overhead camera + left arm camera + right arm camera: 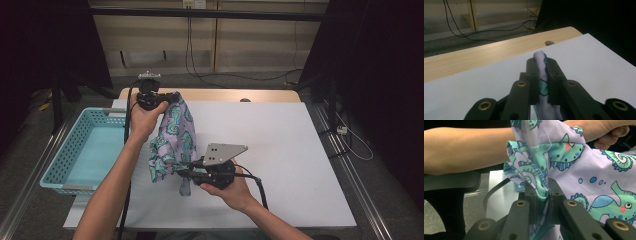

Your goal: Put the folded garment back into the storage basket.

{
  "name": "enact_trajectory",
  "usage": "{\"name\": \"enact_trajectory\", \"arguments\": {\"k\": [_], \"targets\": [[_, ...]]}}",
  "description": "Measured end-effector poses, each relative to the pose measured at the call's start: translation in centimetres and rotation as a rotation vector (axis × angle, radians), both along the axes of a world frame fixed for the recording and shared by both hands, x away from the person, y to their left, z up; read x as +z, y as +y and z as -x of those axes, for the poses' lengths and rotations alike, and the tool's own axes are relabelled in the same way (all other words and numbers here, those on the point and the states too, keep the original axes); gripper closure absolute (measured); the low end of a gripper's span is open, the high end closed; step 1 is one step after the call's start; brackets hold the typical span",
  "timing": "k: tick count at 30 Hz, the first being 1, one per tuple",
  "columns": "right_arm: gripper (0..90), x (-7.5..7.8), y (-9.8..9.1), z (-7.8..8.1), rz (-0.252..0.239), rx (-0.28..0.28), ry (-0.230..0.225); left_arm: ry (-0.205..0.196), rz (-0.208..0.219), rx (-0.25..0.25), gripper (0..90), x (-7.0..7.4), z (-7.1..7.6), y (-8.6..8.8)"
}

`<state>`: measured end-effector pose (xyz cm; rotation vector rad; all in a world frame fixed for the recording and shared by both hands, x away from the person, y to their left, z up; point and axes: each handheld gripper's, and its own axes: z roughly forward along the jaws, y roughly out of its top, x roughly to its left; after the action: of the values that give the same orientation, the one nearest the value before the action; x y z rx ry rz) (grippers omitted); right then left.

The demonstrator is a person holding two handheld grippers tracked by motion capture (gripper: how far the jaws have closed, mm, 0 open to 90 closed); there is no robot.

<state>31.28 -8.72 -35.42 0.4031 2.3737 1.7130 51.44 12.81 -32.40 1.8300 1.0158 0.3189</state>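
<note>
A lilac cloth (172,137) printed with teal seahorses hangs in the air between both hands, above the left part of the white table top (280,145). My left gripper (172,96) is shut on the cloth's upper end (541,72), a fold of it pinched between the black jaws. My right gripper (182,172), lower and nearer, is shut on a bunched lower edge of the cloth (541,187). In the right gripper view the fabric (586,170) spreads up and to the right, and a forearm (469,150) crosses behind it.
A light blue perforated basket (85,150) stands at the table's left edge. The wooden table rim (225,95) runs along the far side, with a small dark knob (244,100) on it. Cables (200,70) lie on the floor beyond.
</note>
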Motion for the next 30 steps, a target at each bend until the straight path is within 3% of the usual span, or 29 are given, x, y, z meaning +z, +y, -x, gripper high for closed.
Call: {"name": "enact_trajectory", "arguments": {"k": [15, 25, 30], "targets": [[81.9, 1.5, 1.7, -0.3, -0.028, 0.026, -0.026, -0.033, 0.012, 0.038, 82.6, 2.2, 0.6, 3.0], [81.9, 1.8, 4.0, -1.0, -0.041, 0.057, -0.027, -0.033, -0.012, 0.067, 82.6, 2.7, 0.8, 5.5], [82.0, 1.8, 5.2, -1.4, -0.05, 0.073, -0.023, -0.036, 0.0, 0.091, 82.6, 2.8, 0.9, 7.1]]}}
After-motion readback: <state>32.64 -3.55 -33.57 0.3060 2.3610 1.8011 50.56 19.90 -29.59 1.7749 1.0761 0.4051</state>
